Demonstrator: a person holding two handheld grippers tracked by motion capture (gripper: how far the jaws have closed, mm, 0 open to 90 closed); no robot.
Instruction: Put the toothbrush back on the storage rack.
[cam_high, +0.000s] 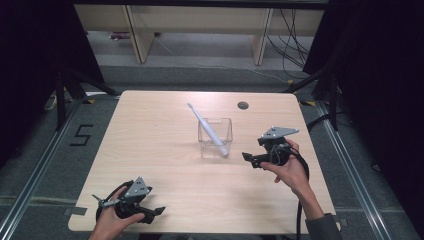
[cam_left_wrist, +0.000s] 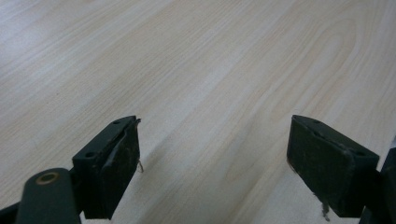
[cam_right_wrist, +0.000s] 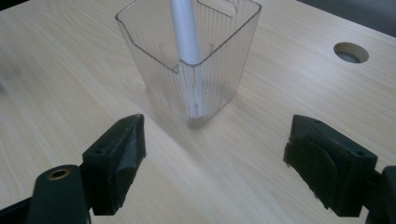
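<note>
Both hand-held grippers open and empty; toothbrush stands in the clear cup mid-desk.

Clear ribbed square plastic cup (cam_high: 215, 137) sits upright on the light wood-grain desk (cam_high: 150, 150), with a white slim electric toothbrush (cam_high: 207, 128) leaning inside it, head sticking out over the cup's far-left rim, base at the near-right corner. Right hand-held gripper (cam_high: 248, 158) hovers just right of the cup, jaws spread wide and pointed at it, nothing between them; cup (cam_right_wrist: 189, 65) and toothbrush handle (cam_right_wrist: 186, 32) sit ahead of its jaws. Left hand-held gripper (cam_high: 157, 212) is well away from the cup, near-left by the desk's front edge, jaws apart over bare wood. Round cable hole (cam_high: 243, 105) lies beyond the cup, slightly right.
</note>
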